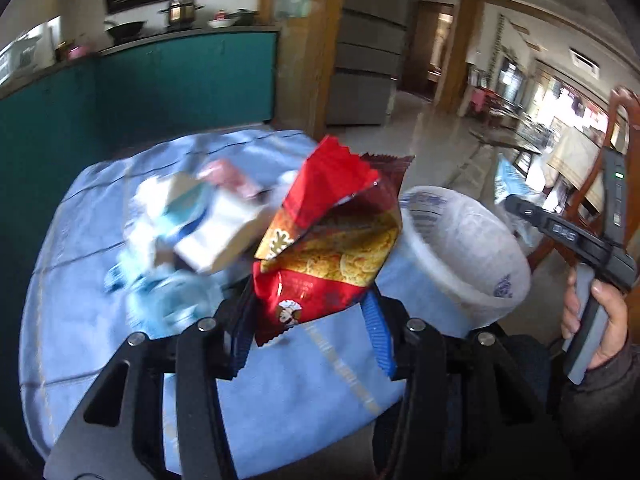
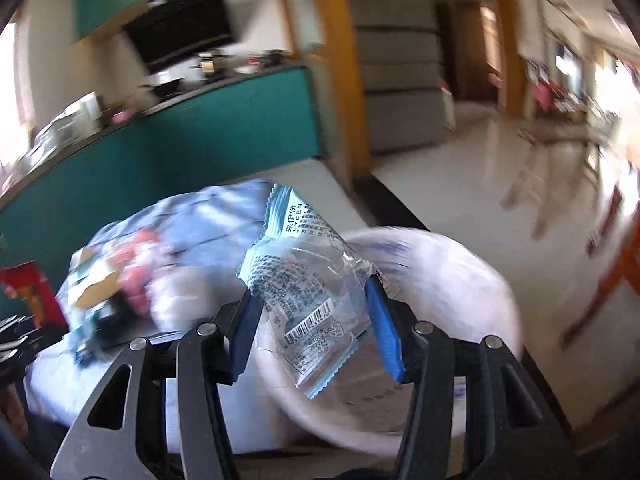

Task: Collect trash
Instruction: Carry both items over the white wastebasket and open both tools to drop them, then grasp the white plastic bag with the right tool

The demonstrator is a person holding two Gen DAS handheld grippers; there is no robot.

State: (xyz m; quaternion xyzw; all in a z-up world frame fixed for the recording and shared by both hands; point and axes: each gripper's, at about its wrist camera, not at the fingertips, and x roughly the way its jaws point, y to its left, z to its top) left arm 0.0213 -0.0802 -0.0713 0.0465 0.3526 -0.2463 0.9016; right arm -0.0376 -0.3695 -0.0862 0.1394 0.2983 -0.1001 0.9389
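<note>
Wrappers are up off the table in both grippers. The left gripper [image 1: 310,320] is clamped on a red snack bag [image 1: 326,248], its blue pads pinching the lower part of the bag while the torn top stands up and leans to the right, with a dark brown wrapper edge [image 1: 390,166] showing just behind it. The right gripper [image 2: 312,316] is clamped on a pale blue and clear wrapper [image 2: 308,292] with a barcode, which crumples between the pads and hangs above the bucket. That white bucket [image 1: 476,248] sits at the right edge of the blue cloth [image 1: 80,280] covering the table, just right of the red bag in the left wrist view, its mouth tilted toward the cameras. More trash lies in a heap [image 1: 192,224] on the far left of the cloth: white and pale blue packets and a pink one, blurred so the separate pieces are hard to tell apart. At the right, a hand [image 1: 600,320] grips the handle of the other gripper, near a wooden chair [image 1: 624,128]. Beyond the table runs a teal counter [image 1: 160,76] with a pot and bowls on top, and a glossy floor [image 2: 500,184] stretches away to the far right.
</note>
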